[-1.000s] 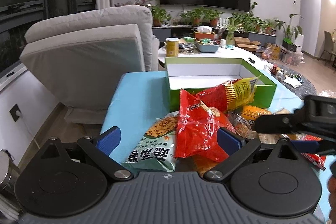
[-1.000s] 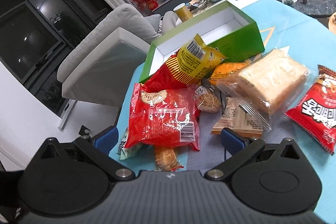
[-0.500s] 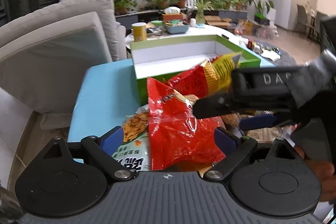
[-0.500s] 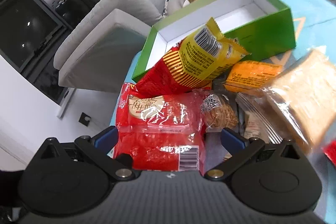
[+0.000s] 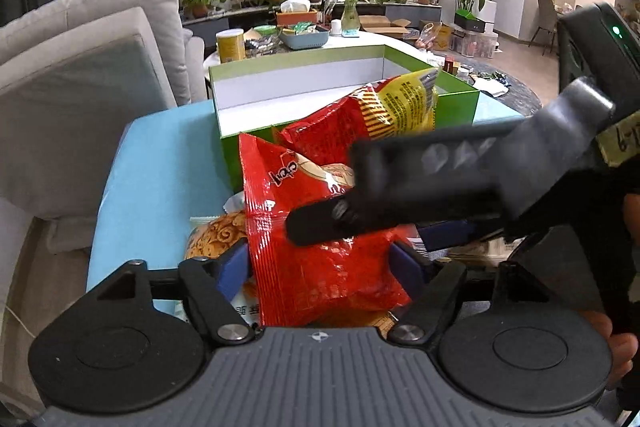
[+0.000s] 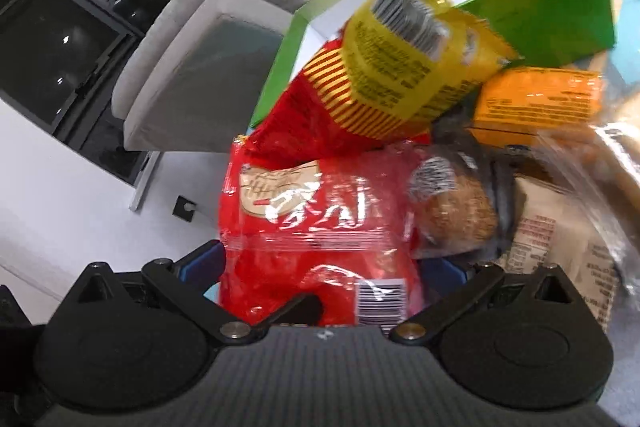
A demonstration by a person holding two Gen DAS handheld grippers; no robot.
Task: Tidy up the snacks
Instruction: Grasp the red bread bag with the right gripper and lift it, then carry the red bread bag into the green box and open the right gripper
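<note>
We've got both grippers on the same red snack bag (image 5: 320, 259) at the near end of the snack pile on the blue table (image 5: 160, 163). Our left gripper (image 5: 316, 263) has just been closing, and its blue pads sit right against the bag's two sides. Our right gripper (image 6: 322, 267) straddles the bag too, but we can't tell if it's squeezing. The open green box (image 5: 304, 95) sits just behind, empty-looking, with a red-and-yellow chip bag (image 6: 392, 75) leaning on it.
</note>
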